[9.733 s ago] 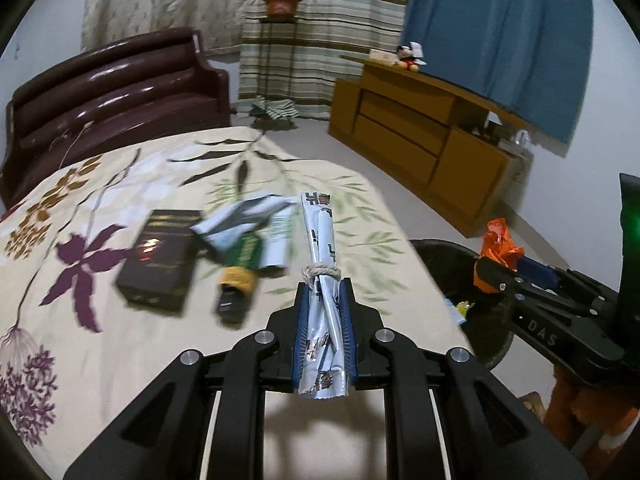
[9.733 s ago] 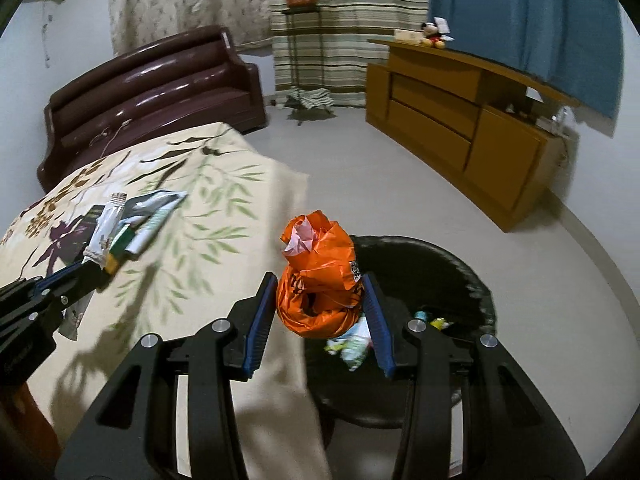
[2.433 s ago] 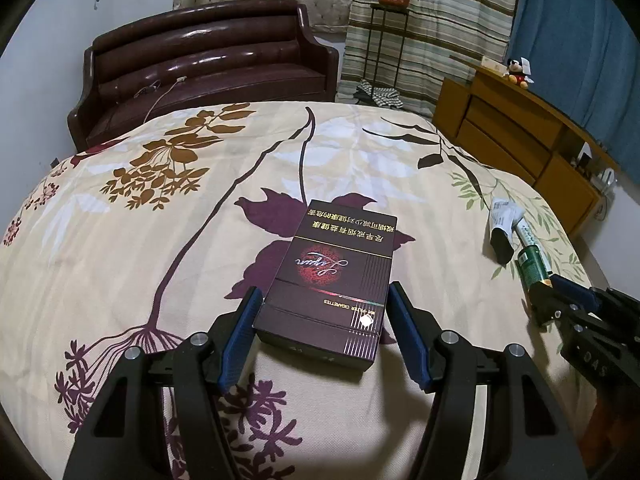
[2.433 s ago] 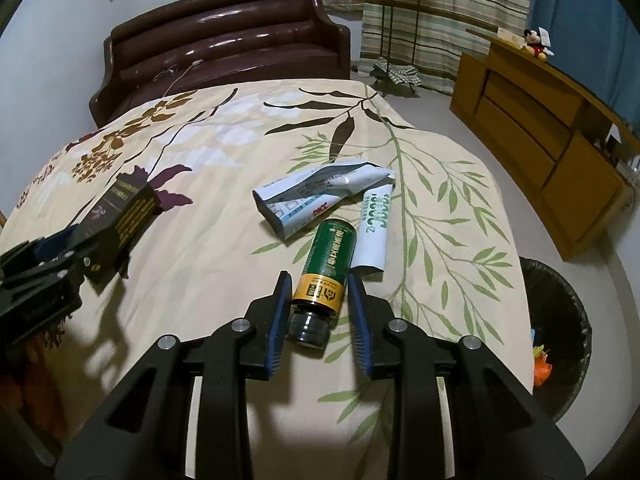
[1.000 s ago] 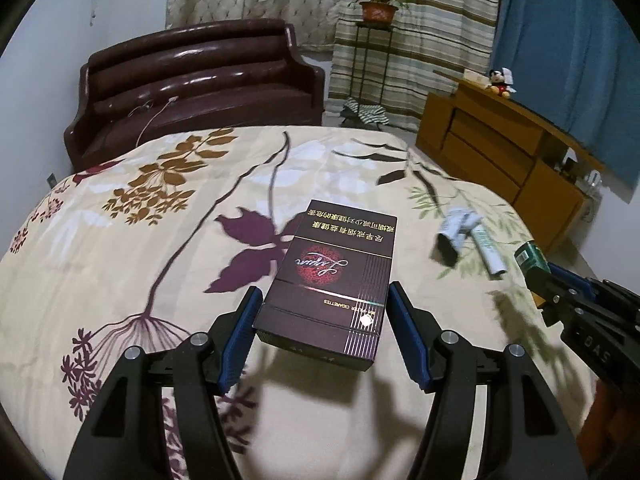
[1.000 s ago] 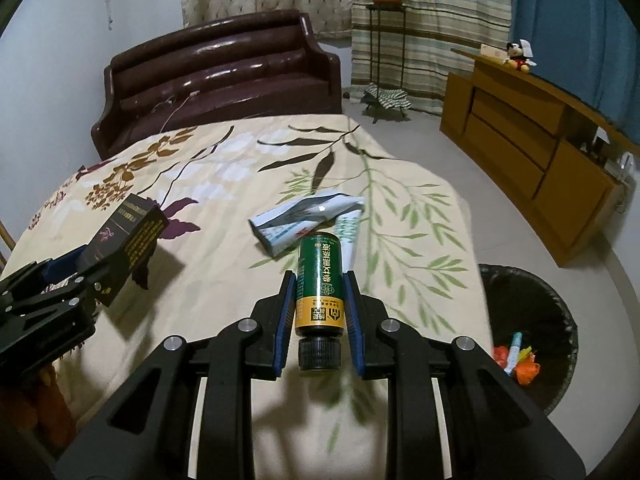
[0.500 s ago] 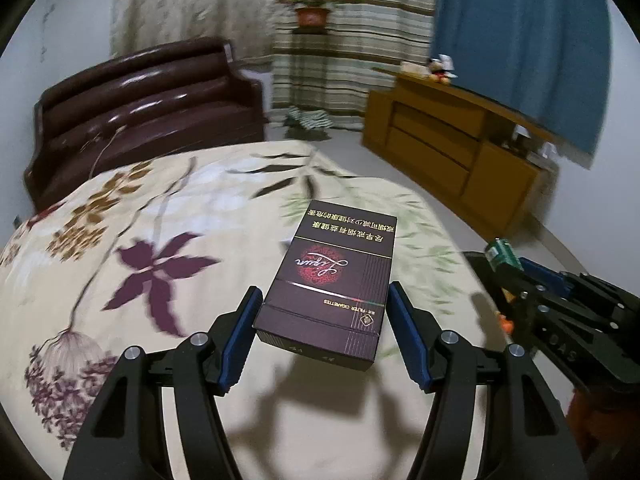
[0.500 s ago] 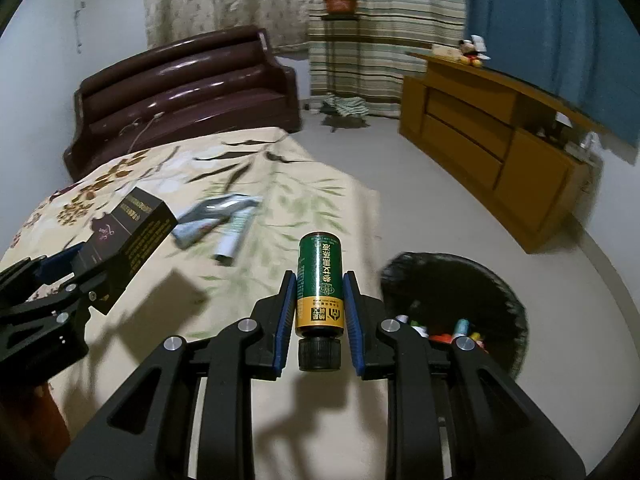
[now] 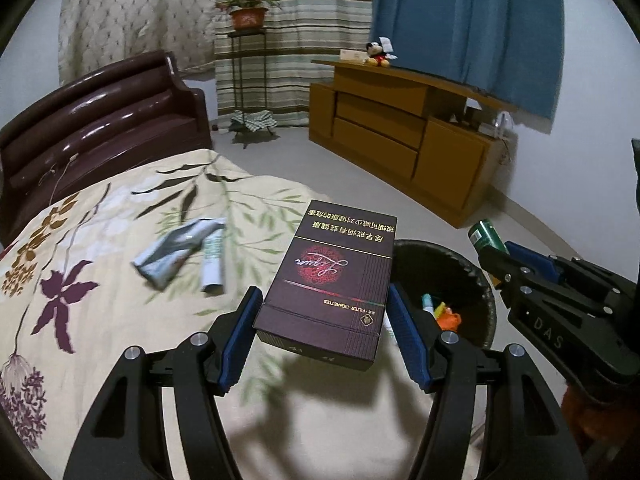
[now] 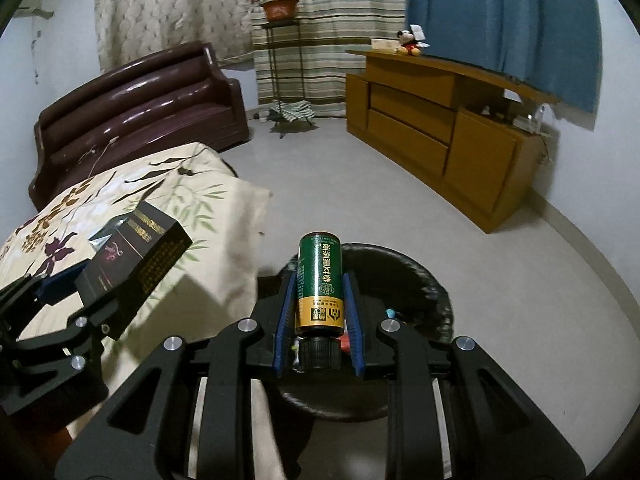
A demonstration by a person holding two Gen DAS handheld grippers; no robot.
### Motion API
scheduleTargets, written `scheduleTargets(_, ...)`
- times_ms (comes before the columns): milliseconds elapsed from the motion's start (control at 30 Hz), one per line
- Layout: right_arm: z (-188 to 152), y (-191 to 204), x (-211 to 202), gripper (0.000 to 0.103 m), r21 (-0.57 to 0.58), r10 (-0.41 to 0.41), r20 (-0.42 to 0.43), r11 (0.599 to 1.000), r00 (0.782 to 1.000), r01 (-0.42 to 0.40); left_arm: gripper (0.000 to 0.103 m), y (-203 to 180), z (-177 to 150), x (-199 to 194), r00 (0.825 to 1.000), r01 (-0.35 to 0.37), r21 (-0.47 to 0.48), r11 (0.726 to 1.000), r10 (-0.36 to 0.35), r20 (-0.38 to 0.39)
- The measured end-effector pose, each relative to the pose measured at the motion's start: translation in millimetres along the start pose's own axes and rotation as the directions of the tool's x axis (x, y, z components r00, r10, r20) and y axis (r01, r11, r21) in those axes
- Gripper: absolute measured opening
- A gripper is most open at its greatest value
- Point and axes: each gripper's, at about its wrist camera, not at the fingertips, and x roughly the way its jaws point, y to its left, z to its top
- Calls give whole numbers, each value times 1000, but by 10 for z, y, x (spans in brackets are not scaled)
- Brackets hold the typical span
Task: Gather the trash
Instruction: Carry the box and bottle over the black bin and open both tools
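My left gripper [image 9: 324, 316] is shut on a dark maroon cigarette carton [image 9: 330, 280] and holds it above the bed's edge, beside the black trash bin [image 9: 476, 276]. My right gripper [image 10: 319, 308] is shut on a green and gold bottle [image 10: 320, 284], cap toward me, held over the bin [image 10: 424, 280]. The bin holds several colourful bits of trash [image 9: 444, 316]. A crumpled silver wrapper [image 9: 176, 248] and a white tube [image 9: 212, 260] lie on the bedspread. The carton also shows in the right wrist view [image 10: 132, 248].
The floral bedspread [image 9: 80, 280] fills the left. A dark leather sofa [image 9: 96, 120] stands behind it. A wooden cabinet [image 9: 400, 136] with a Mickey toy [image 9: 378, 54] lines the right wall. A plant stand [image 9: 248, 80] stands by the curtains. Grey floor [image 10: 360, 188] lies between.
Both grippers have swung right from over the bed toward the bin, each still holding its item. The bottle is now over the bin; the carton is at the bed's edge.
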Motion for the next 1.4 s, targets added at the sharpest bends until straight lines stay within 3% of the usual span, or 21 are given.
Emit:
scheduleTargets(467, -73, -413, 255, 23, 69, -16, -22, 997, 1000, 17, 62, -411, 79, 349, 999, -11, 44, 999, 13, -40)
scheduleTargets(1000, -53, -598, 525, 24, 110, -10, -34, 994, 999, 14, 62, -656, 168, 598, 998, -11, 79, 997, 16, -64)
scheduleTargets(1167, -73, -670, 544, 33, 144, -10, -35, 990, 999, 15, 63, -663, 172, 659, 997, -7, 71, 997, 13, -81)
scheduleTargets(1400, -102, -712, 524, 34, 154, -18, -35, 988, 999, 23, 66, -622, 162, 646, 996, -5, 49, 999, 9, -84)
